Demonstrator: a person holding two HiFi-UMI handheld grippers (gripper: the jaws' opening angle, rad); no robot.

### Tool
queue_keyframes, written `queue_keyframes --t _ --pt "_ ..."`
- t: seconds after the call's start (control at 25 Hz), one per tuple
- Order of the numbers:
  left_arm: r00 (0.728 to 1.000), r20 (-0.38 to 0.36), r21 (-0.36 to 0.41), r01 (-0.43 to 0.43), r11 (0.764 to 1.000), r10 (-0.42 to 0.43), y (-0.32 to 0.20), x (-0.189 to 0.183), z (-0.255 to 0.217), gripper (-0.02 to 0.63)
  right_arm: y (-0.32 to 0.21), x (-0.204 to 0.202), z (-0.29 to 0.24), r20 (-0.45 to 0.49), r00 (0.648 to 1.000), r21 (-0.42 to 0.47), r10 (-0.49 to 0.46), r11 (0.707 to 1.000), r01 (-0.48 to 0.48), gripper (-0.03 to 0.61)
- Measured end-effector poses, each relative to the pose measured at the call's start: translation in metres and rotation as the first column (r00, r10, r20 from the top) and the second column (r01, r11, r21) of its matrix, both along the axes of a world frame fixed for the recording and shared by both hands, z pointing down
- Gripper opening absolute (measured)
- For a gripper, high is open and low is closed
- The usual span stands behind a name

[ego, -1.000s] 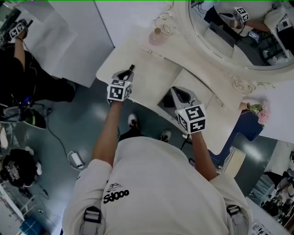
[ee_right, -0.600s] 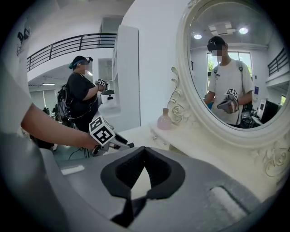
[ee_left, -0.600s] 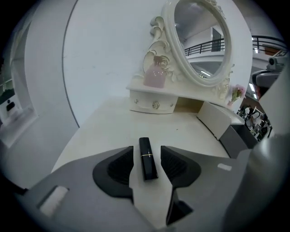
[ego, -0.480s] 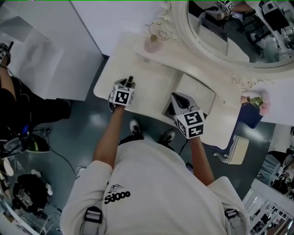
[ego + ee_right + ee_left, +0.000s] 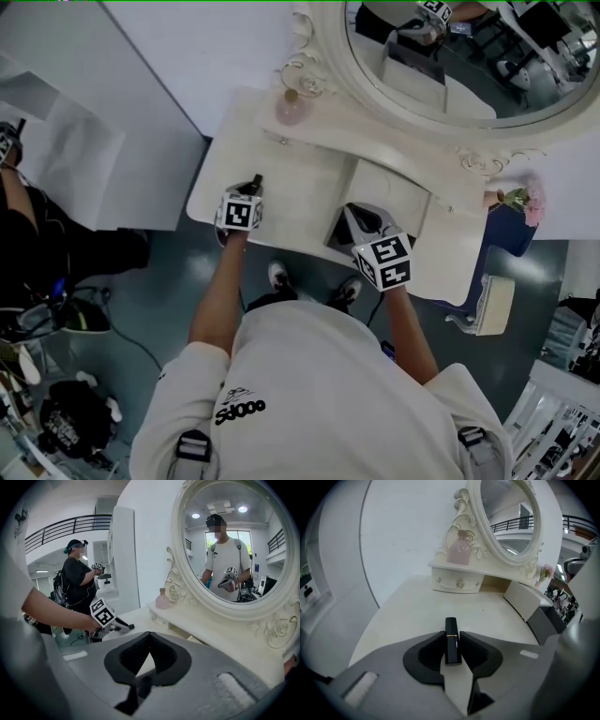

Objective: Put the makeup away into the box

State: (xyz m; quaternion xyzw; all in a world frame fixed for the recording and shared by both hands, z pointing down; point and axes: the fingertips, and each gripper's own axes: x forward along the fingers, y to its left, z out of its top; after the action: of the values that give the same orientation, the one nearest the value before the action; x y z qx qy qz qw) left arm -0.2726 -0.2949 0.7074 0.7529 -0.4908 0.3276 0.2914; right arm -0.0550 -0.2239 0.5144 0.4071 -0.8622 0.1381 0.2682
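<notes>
A black lipstick [image 5: 451,639] with a thin gold band lies between the jaws of my left gripper [image 5: 452,646], low over the left part of the white dressing table [image 5: 309,183]. The jaws are closing and the pads touch both sides of it. In the head view the lipstick [image 5: 256,179] pokes out ahead of the left gripper [image 5: 253,186]. The open white box [image 5: 389,192] with a grey side sits at the table's middle, and the same box [image 5: 526,603] shows at right in the left gripper view. My right gripper [image 5: 360,217] hovers at its near edge, shut and empty [image 5: 147,660].
A pink perfume bottle [image 5: 291,106] stands on the raised drawer shelf below the ornate oval mirror [image 5: 450,66]. Pink flowers [image 5: 517,199] sit at the table's right end, a stool [image 5: 492,305] beside it. Another person [image 5: 75,585] with grippers stands off to the left.
My left gripper has come down from above the table to just over its top, with the lipstick at its tip. The right gripper has stayed by the box.
</notes>
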Motion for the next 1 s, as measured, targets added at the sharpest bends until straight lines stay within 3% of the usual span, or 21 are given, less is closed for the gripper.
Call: queue_keyframes --t 0.28,0.52,0.72,1.0 --pt "0.997 -0.078 0.191 -0.008 0.982 0.024 -0.024 0.038 -0.093 0.118 -0.003 0.044 -0.022 0.002 1.0 0.041 0.011 0.999 -0.011 0.002" --pt "0.966 -0.124 0.35 -0.173 0.921 0.229 -0.029 0.123 -0.178 0.118 -0.006 0.083 -0.042 0.009 0.999 0.092 0.048 0.995 -0.048 0.002" --pt "0.877 -0.087 0.409 -0.401 0.82 0.472 -0.014 0.208 -0.215 0.118 -0.001 0.117 -0.049 0.013 0.995 0.11 0.103 0.988 -0.104 0.002" --pt "0.721 -0.044 0.377 -0.629 0.68 0.691 0.025 0.305 -0.215 0.118 0.017 0.167 -0.049 0.02 0.977 0.108 0.21 0.971 -0.211 0.002"
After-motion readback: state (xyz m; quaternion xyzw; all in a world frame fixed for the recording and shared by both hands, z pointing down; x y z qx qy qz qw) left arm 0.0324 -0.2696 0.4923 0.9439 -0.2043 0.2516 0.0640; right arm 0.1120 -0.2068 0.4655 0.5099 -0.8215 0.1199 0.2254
